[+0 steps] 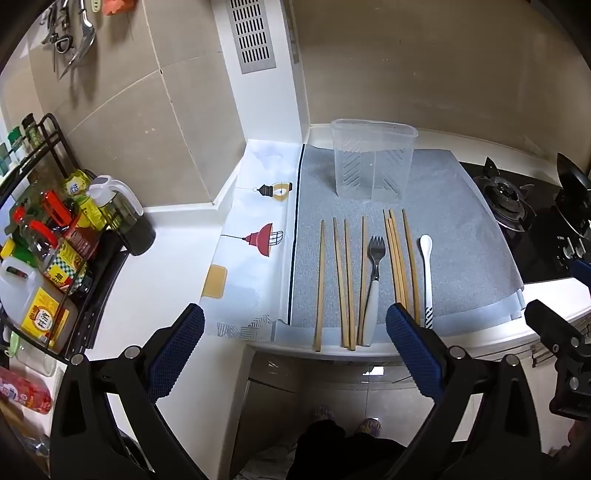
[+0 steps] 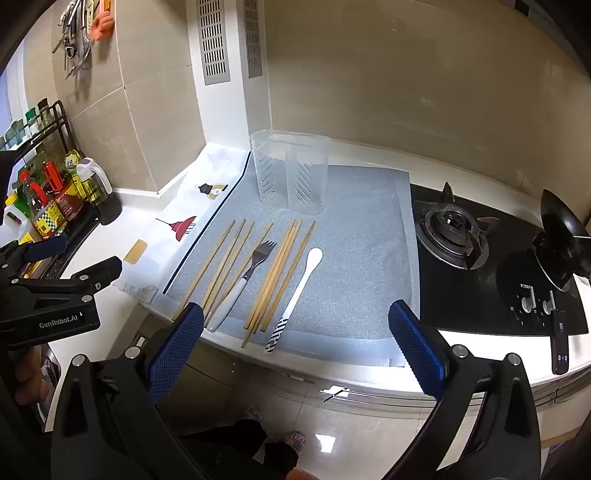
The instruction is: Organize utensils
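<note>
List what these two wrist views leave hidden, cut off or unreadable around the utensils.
- Chopsticks: near ends of the right group are behind the left gripper pad, left wrist view.
- Fork: handle end runs behind the right gripper pad, right wrist view.
- Clear holder: its bottom is blurred by ribbed plastic.
- Hanging tools: cut by the fisheye edge.
- Bottle labels: too small.

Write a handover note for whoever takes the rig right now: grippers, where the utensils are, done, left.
Left gripper: open, empty, hovering off the counter's front edge.
Right gripper: open, empty, same.
On the grey mat: wooden chopsticks in loose groups, fork among them, white spoon nearest the stove.
Clear utensil holder: upright behind them, empty.
Done: nothing moved into the holder yet.
Left: likely everything, chopsticks, fork and spoon, into the holder.
</note>
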Demonstrator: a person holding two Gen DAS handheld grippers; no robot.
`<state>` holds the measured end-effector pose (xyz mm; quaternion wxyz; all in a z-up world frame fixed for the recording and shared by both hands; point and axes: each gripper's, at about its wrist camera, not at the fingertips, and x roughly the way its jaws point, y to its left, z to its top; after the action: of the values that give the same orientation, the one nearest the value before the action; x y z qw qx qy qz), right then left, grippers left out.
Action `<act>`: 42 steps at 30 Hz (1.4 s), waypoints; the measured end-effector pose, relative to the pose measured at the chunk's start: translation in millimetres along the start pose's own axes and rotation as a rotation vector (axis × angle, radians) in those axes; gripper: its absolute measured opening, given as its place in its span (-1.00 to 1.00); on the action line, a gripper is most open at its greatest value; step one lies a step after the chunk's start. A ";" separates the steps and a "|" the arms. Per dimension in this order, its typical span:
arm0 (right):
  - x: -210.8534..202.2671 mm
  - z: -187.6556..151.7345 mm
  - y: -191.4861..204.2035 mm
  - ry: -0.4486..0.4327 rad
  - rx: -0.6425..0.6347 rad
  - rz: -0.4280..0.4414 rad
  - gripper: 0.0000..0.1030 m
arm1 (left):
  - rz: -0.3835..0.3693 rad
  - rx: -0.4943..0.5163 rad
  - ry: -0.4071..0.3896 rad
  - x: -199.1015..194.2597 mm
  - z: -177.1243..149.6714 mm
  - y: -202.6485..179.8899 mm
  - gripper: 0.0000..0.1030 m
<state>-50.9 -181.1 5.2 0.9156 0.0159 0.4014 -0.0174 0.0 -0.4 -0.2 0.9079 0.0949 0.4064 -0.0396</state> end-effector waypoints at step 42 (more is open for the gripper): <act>1.7 5.8 -4.3 -0.006 0.006 -0.001 0.90 | 0.002 0.001 -0.004 2.3 5.5 0.9 0.86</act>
<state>-45.6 -185.6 7.8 0.9169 0.0182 0.3983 -0.0191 5.7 -0.6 1.8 0.9087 0.0958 0.4045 -0.0392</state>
